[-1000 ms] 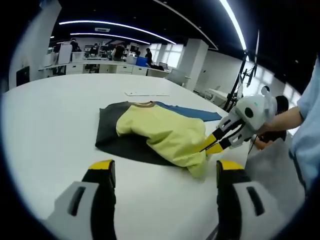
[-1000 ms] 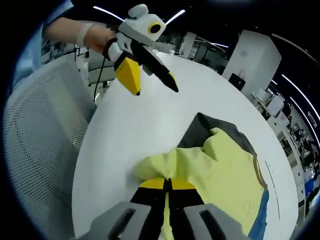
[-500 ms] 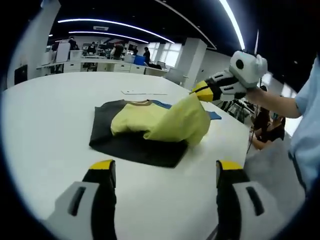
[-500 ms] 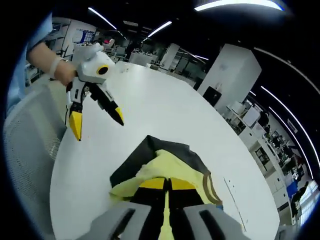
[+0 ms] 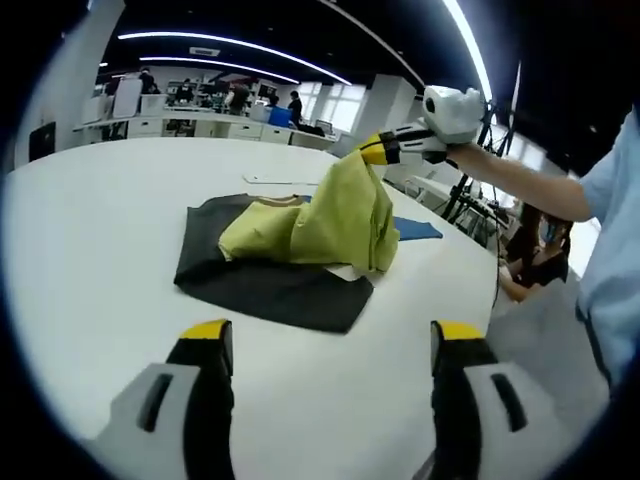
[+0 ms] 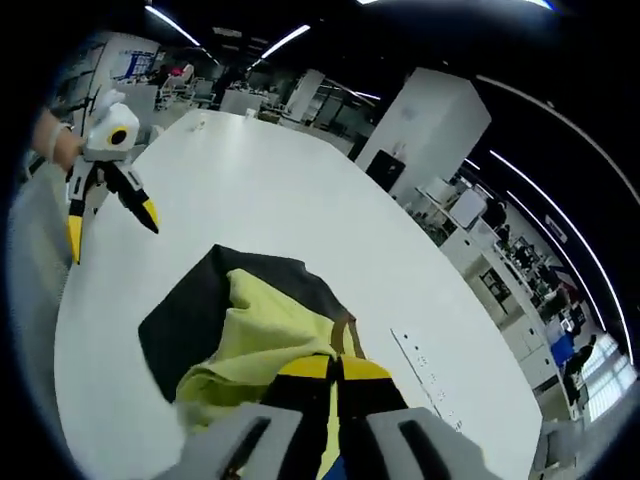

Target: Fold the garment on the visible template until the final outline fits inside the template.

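Left gripper view, entry one: left tongs [image 5: 326,345] hung apart and empty over the white counter [image 5: 90,230], jaws rising at 7 and 5 o'clock. Shirt [image 5: 330,215], yellow, lay on the dark template [image 5: 265,290] at the middle of the view, its near edge lifted high toward 1 o'clock by the right tongs [image 5: 372,150], which were clamped on the fabric. A blue strip [image 5: 415,230] showed beyond the shirt at 3 o'clock.

Right gripper view, entry two: right tongs [image 6: 335,368] were pressed together on the shirt [image 6: 265,335] at 6 o'clock, the cloth draping down from the jaws onto the template [image 6: 180,315]. Left tongs [image 6: 110,215], jaws apart, hovered off the counter [image 6: 280,200] at 9 o'clock, well apart from the shirt.

Purpose, judged: the raised hem was being carried over the body of the shirt to lay a fold, shrinking its outline toward the template; the left tongs were kept clear, likely to leave the cloth free to swing.

Change against earlier frames: a second before, the right tongs held the hem low at the counter's near edge with the shirt spread flat; half a second before, the hem was partway up. By this moment it stood higher and farther in over the template, and the left tongs looked farther away in the right gripper view.
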Available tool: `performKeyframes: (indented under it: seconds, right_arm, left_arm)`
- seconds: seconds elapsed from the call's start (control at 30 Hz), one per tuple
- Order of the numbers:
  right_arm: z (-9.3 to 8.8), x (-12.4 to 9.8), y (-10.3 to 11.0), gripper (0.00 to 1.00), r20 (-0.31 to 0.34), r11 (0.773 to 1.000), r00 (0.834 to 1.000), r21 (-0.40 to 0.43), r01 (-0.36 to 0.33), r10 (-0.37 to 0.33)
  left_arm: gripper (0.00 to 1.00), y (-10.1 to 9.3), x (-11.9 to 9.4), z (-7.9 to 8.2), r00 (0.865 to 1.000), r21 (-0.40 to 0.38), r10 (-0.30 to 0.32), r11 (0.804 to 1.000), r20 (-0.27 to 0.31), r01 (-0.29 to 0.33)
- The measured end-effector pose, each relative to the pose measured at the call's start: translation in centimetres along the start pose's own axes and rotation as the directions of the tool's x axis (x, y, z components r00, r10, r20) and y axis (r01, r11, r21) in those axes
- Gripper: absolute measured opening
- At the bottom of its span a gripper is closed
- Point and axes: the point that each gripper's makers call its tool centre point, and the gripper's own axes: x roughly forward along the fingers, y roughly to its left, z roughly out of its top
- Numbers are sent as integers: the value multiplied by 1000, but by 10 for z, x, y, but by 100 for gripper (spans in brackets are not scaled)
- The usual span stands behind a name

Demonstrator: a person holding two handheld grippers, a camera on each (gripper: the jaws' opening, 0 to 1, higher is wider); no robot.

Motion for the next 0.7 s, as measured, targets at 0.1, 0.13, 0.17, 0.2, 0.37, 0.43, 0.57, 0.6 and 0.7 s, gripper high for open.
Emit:
performKeyframes:
  seconds: [0.1, 0.13, 0.17, 0.2, 0.37, 0.43, 0.57, 0.6, 0.7]
  right_arm:
    - [-18, 6, -10, 0, -43, 999, 999, 36, 24, -23]
    - [-26, 9, -13, 0, -63, 998, 998, 52, 33, -30]
    - [-31, 11, -14, 0, -68, 997, 997, 65, 36, -32]
    - [-41, 14, -16, 0, -94, 996, 995, 84, 38, -30]
    - [-77, 24, -19, 0, -162, 987, 986, 148, 61, -37]
    - [-89, 27, -17, 0, -181, 982, 983, 179, 62, -29]
    - [-107, 33, -14, 0, -217, 975, 976, 213, 60, -12]
    - [-112, 36, -13, 0, -228, 974, 974, 219, 59, -8]
    - [-121, 41, -10, 0, -250, 973, 968, 224, 54, 4]
  left_arm:
    - [78, 0, 2, -1, 1000, -7, -1, 1000, -3, 1]
    - [78, 0, 3, -1, 1000, -9, -2, 1000, -4, 2]
    - [78, 0, 3, -2, 1000, -9, -3, 1000, -5, 3]
    - [78, 0, 4, -2, 1000, -12, -4, 1000, -7, 4]
    - [78, 0, 5, -4, 1000, -19, -4, 1000, -11, 3]
    - [78, 1, 4, -4, 1000, -22, -1, 1000, -11, 0]
    - [78, 3, 4, -5, 1000, -29, 5, 1000, -9, -6]
    - [78, 3, 4, -6, 1000, -30, 6, 1000, -9, -6]
    - [78, 0, 5, -6, 1000, -32, 1, 999, -8, -1]
